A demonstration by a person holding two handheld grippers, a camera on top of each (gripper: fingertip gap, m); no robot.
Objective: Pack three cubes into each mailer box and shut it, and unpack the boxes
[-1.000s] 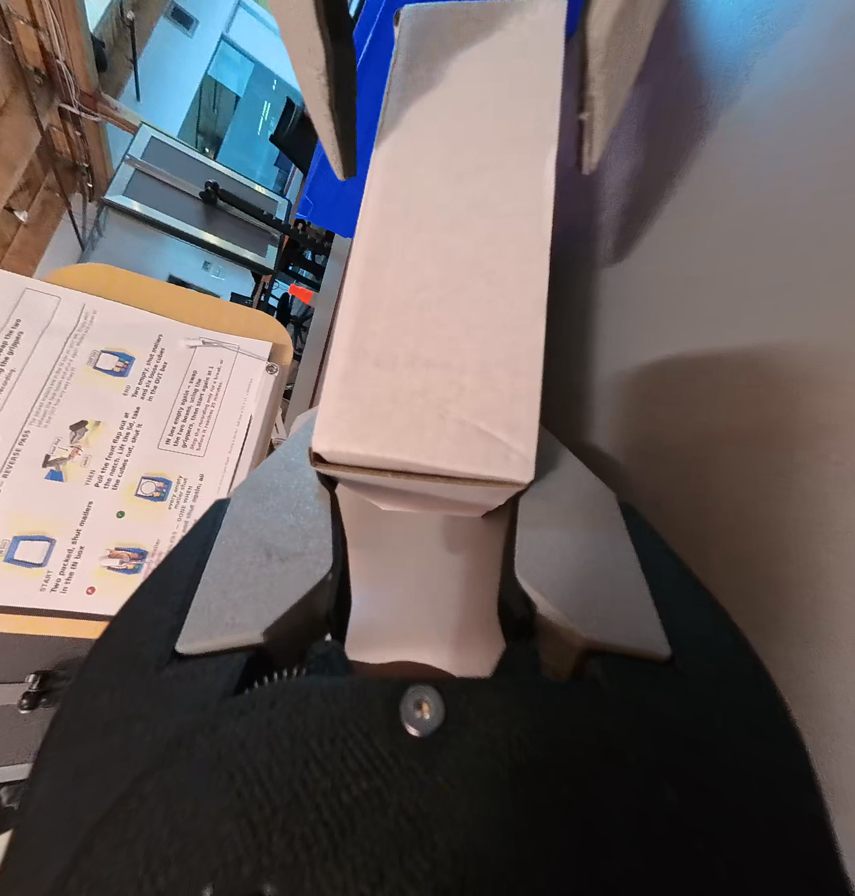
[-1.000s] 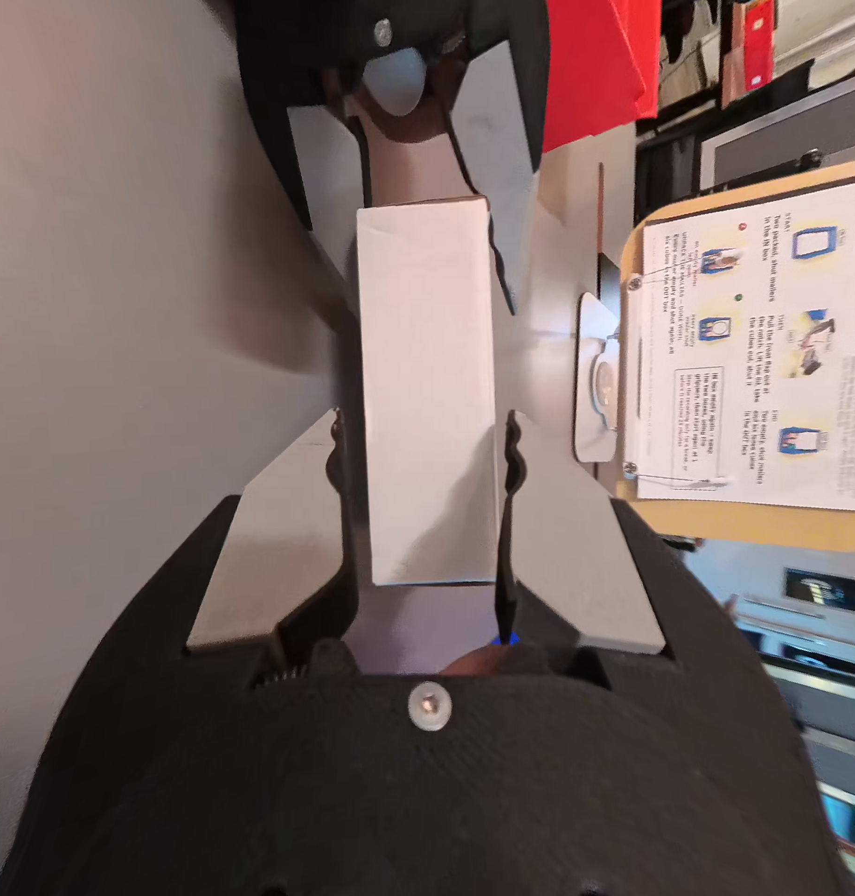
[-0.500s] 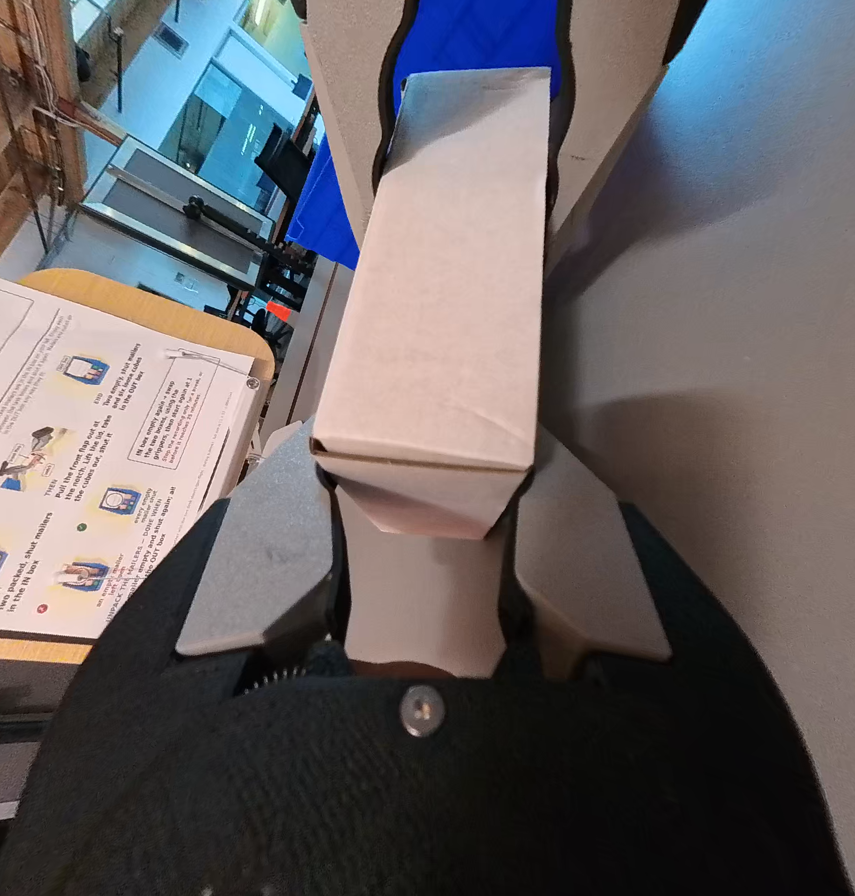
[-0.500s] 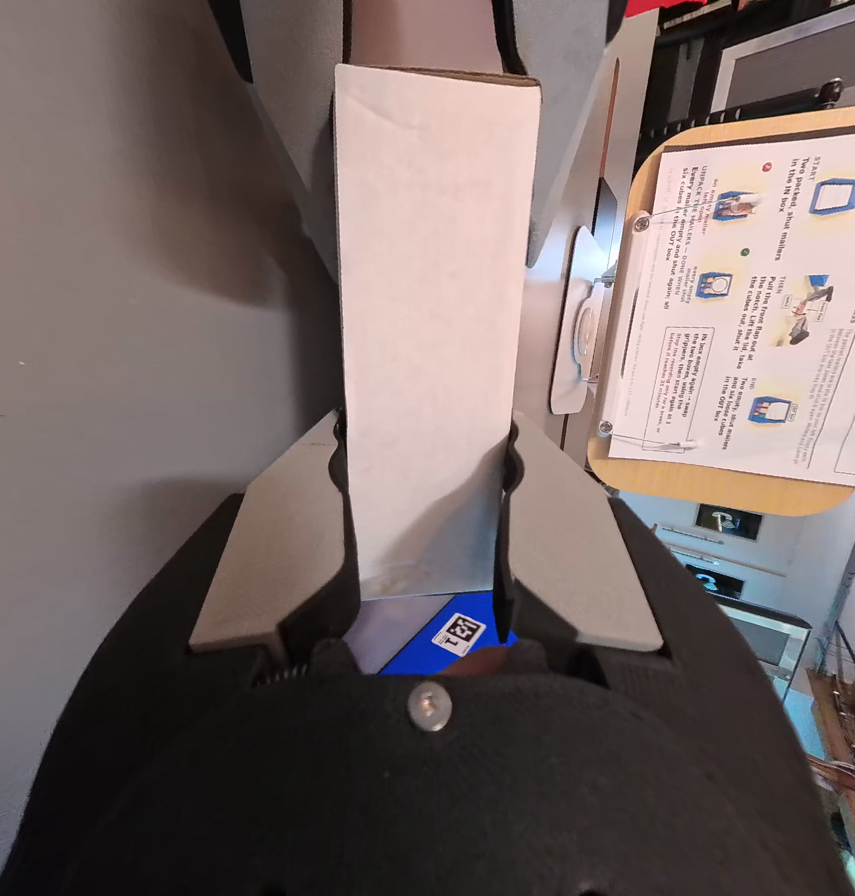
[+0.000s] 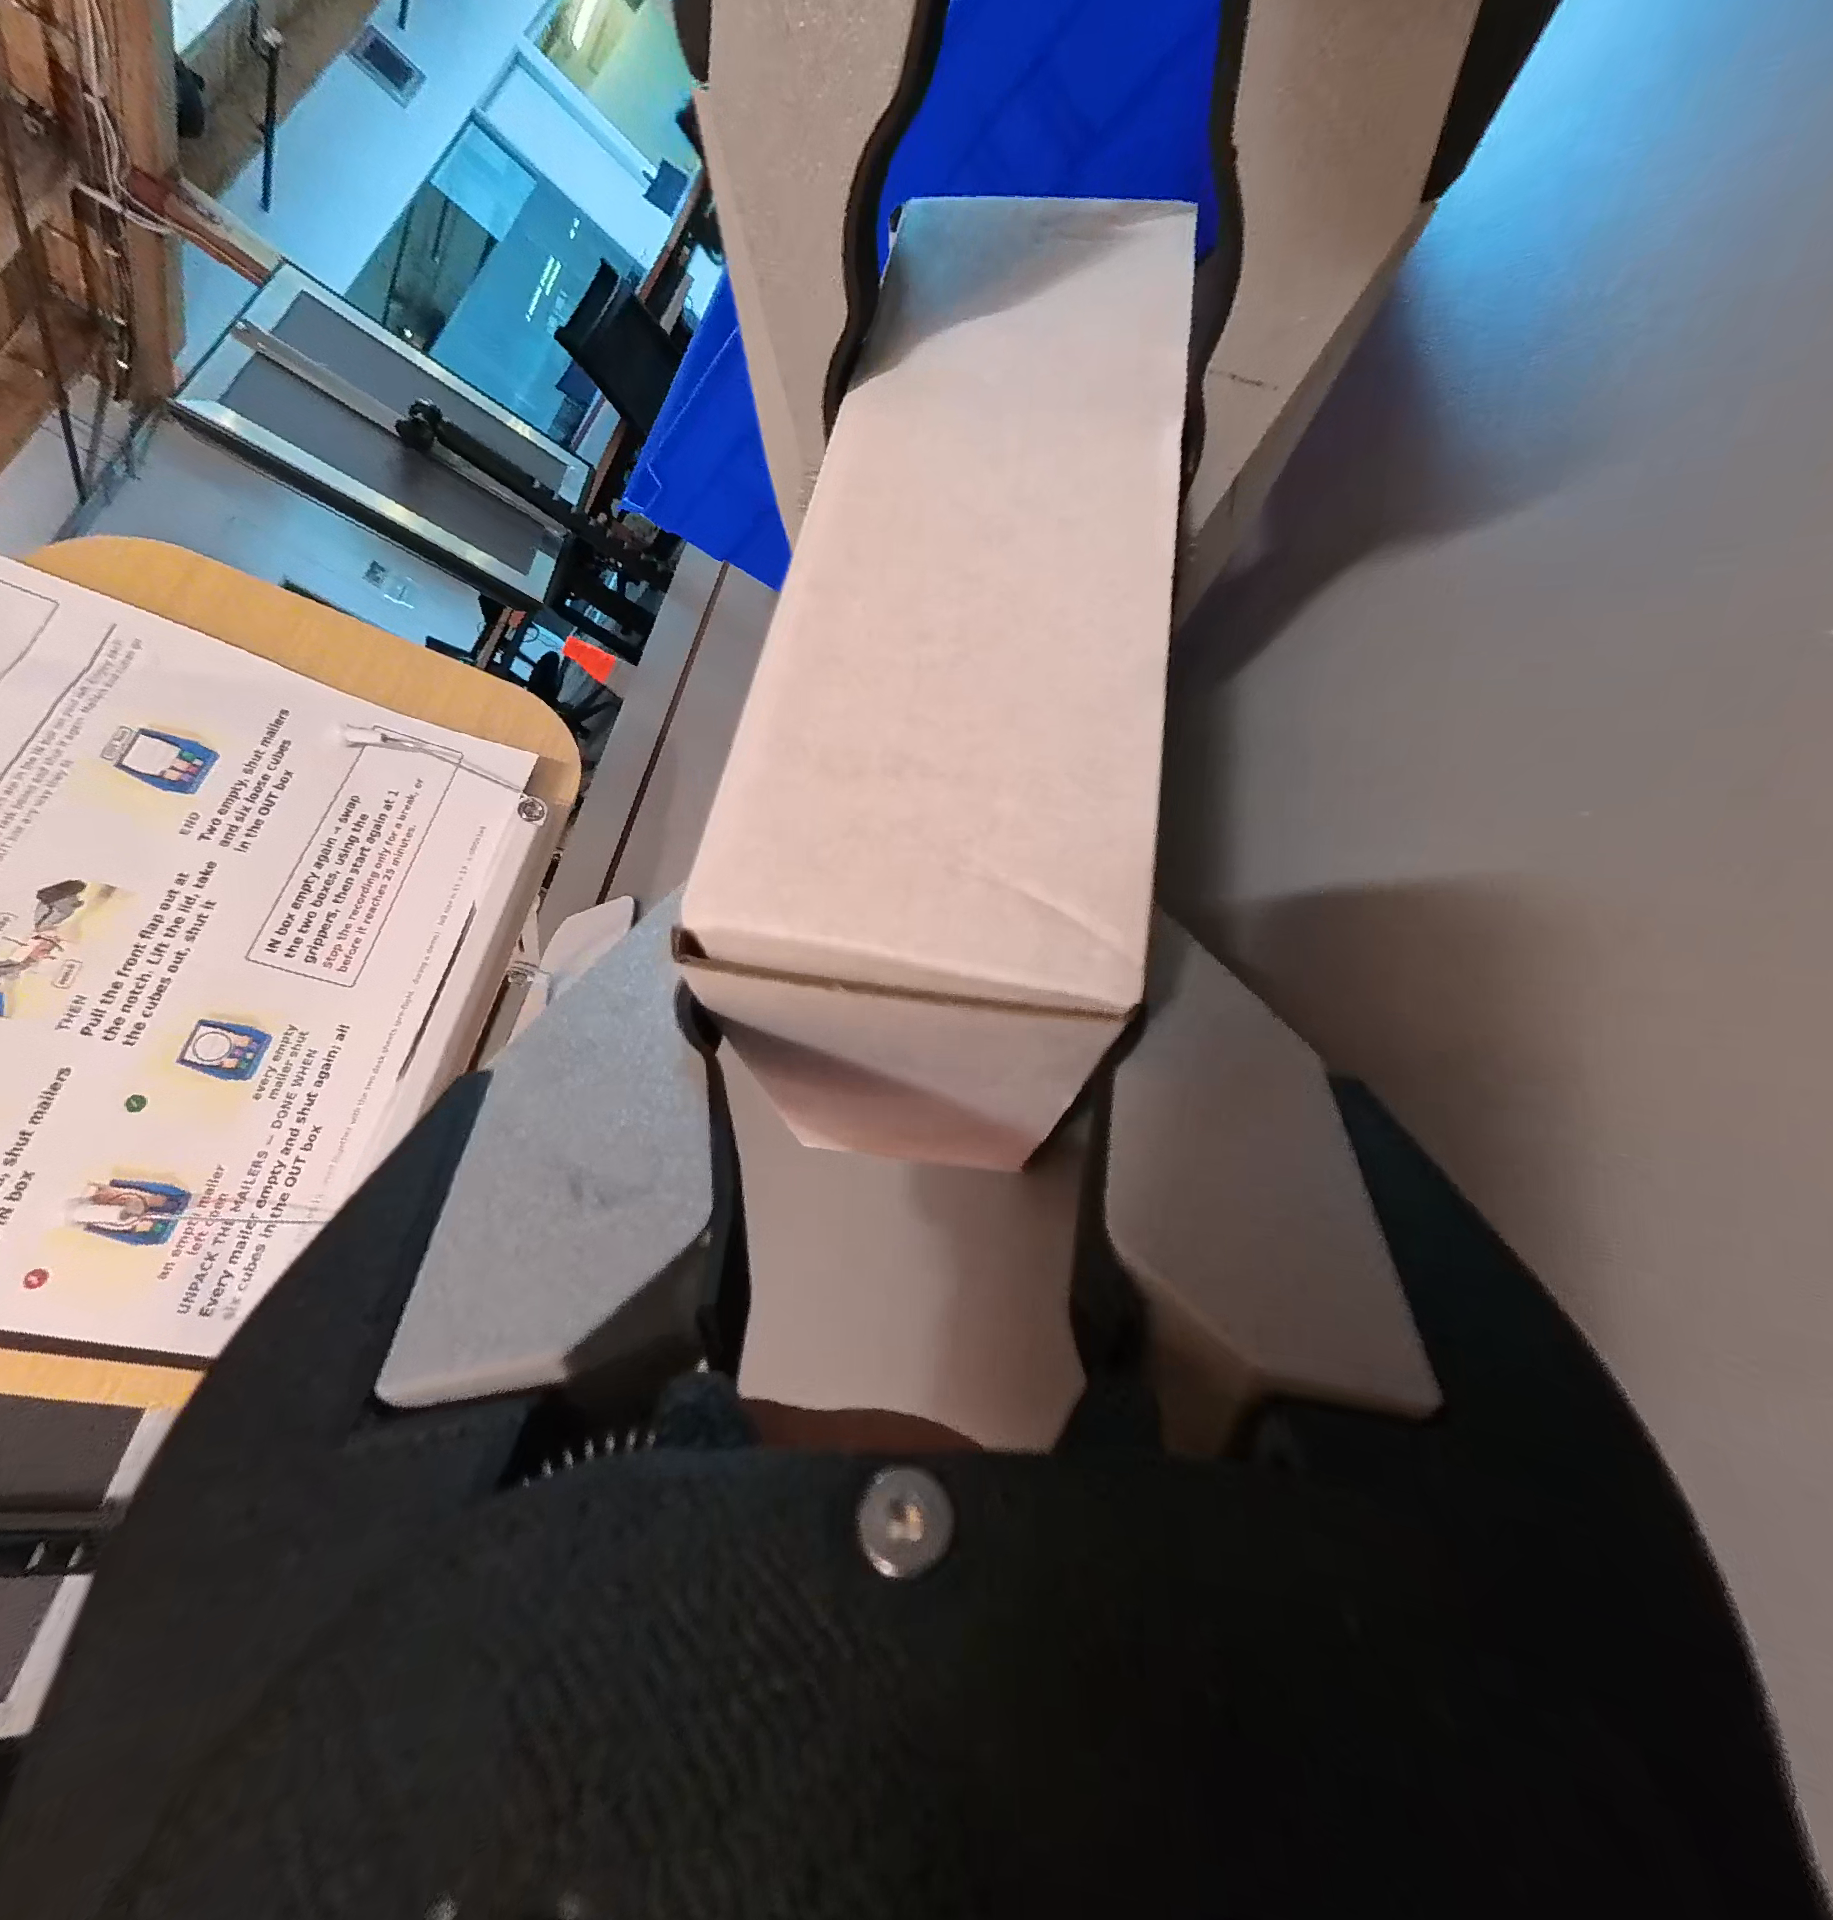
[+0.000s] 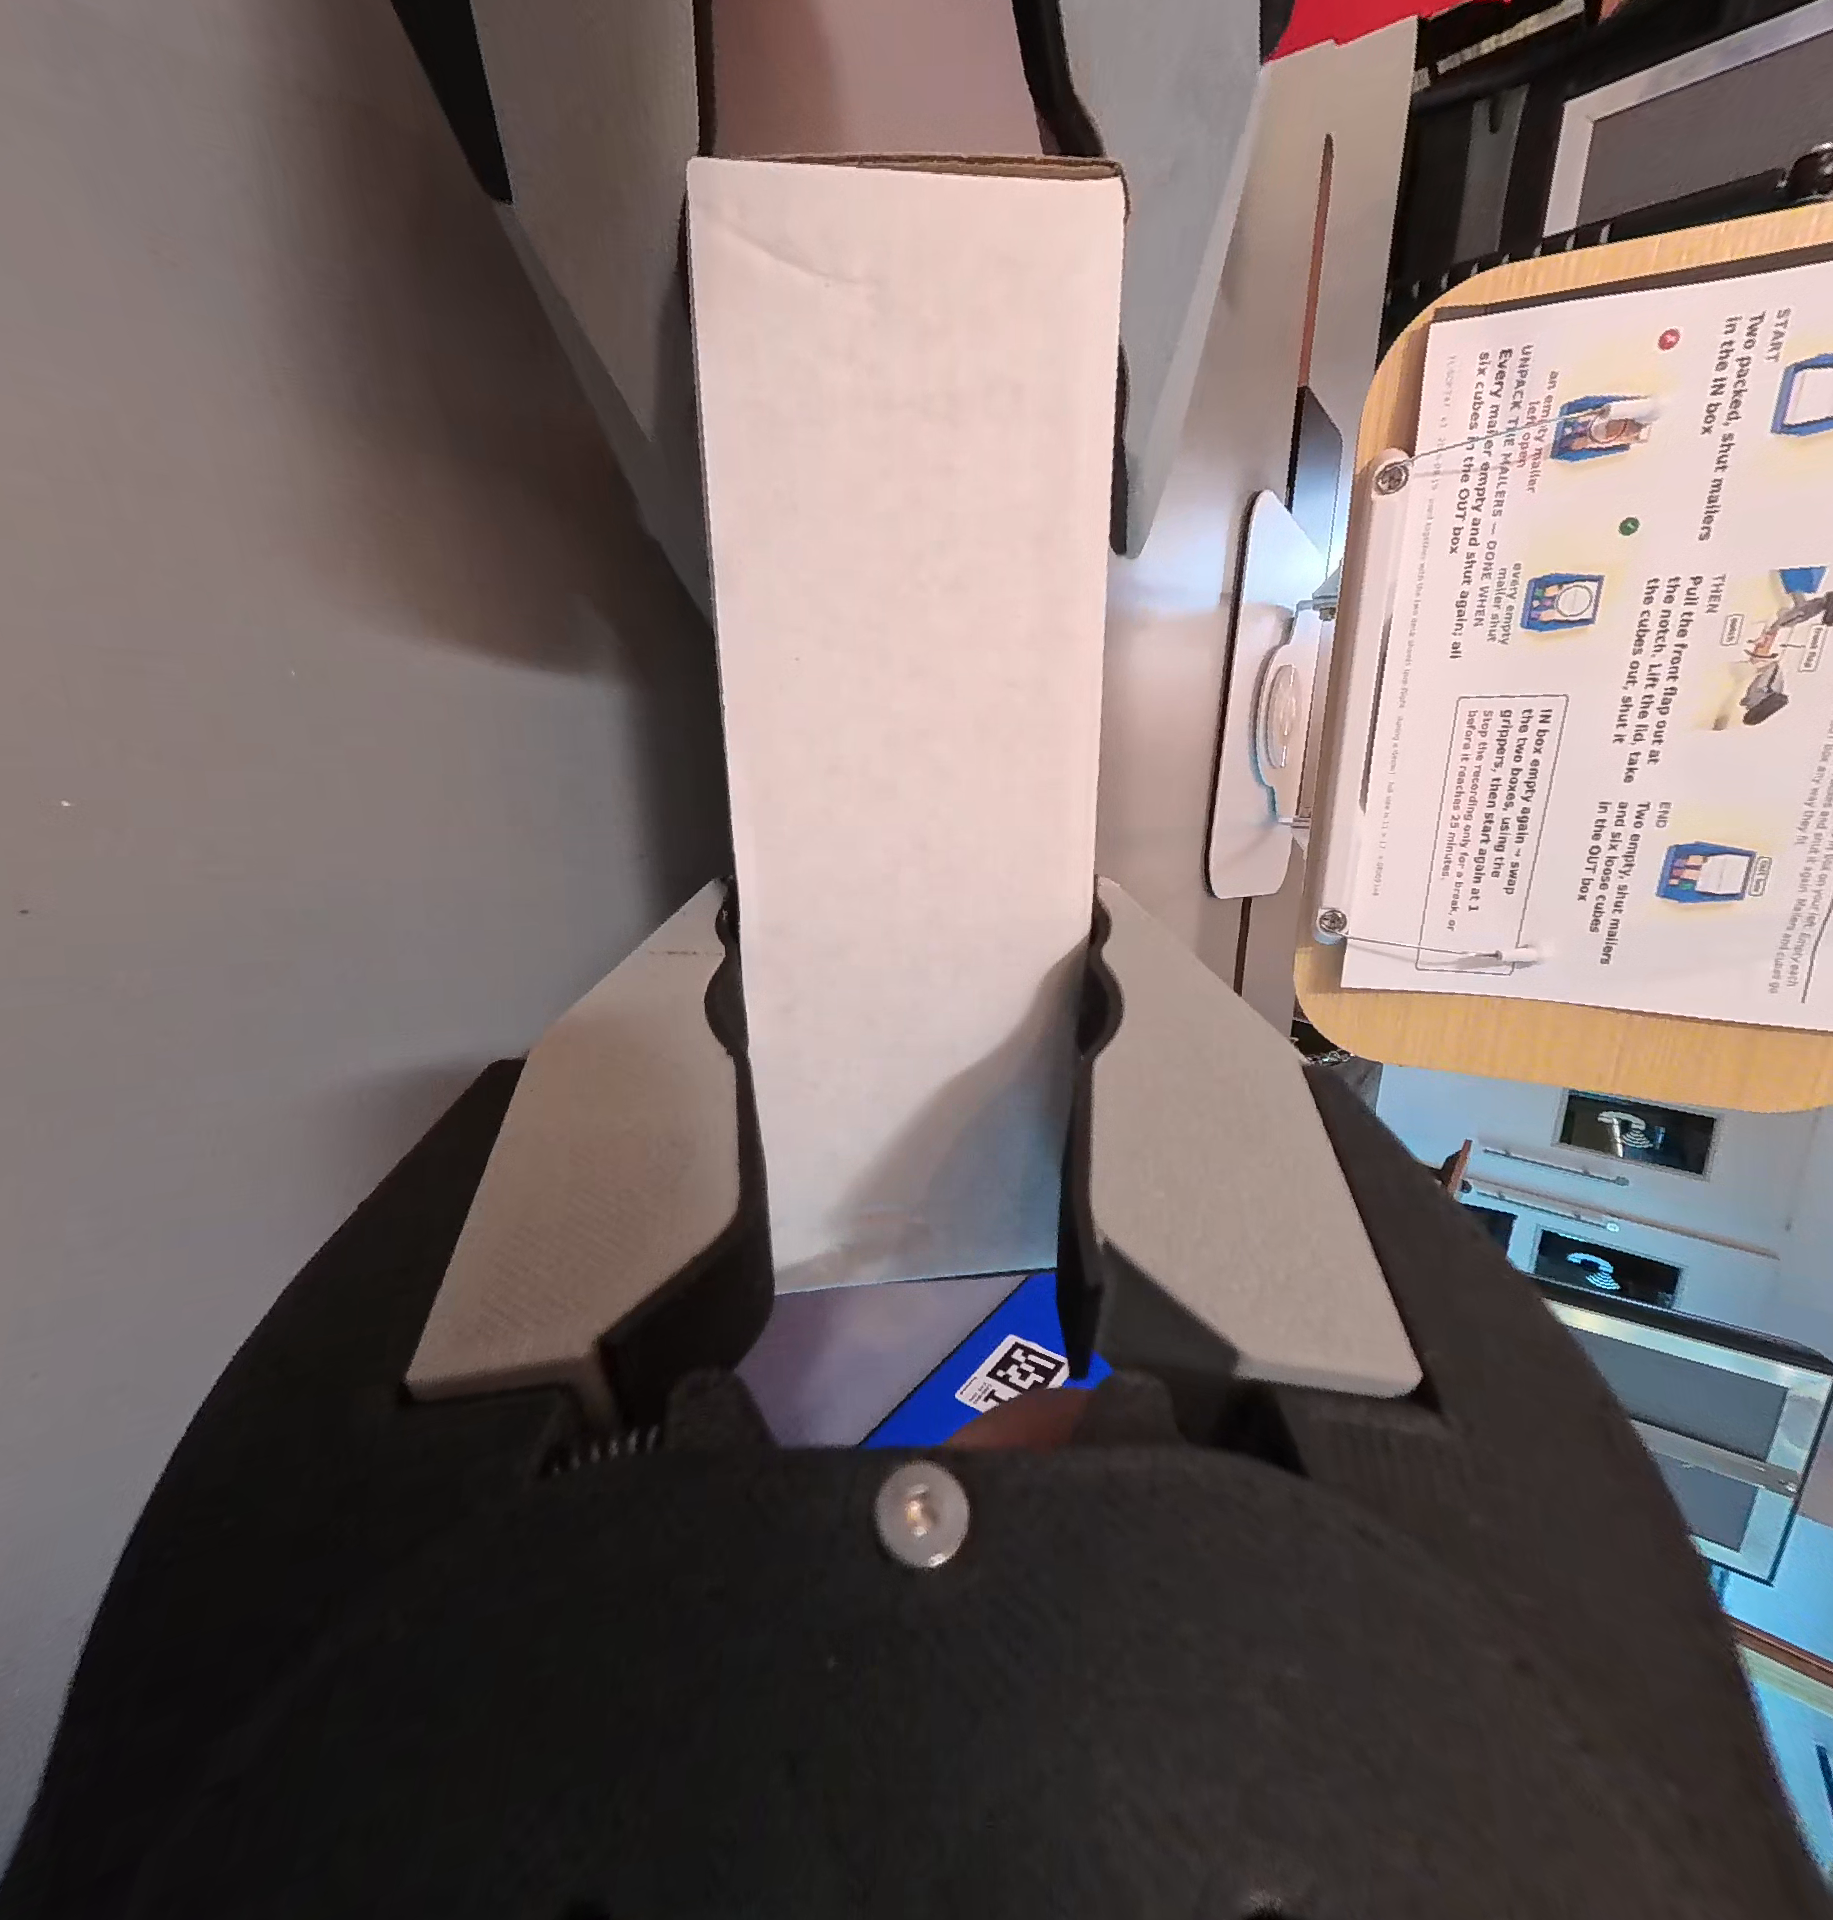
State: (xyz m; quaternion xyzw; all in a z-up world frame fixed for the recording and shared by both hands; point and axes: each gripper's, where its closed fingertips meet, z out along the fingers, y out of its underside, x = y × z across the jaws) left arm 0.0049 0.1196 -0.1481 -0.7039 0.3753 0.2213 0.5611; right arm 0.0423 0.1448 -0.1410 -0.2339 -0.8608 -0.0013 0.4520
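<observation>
We hold the shut white mailer box [image 5: 953, 665] off the grey worktop [image 5: 1566, 831], left gripper [image 5: 907, 1039] and right gripper [image 6: 907, 935] fingers clenched on opposite ends; next, probably, one releases for placing.

A white printed instruction sheet [image 6: 1660, 665] is fastened to a rounded light-wood board [image 6: 1577, 1049] beside the grey tabletop [image 6: 268, 727]; the same sheet [image 5: 195, 935] shows in the left wrist view, with a grey metal-edged bench [image 5: 372, 457] farther back
</observation>
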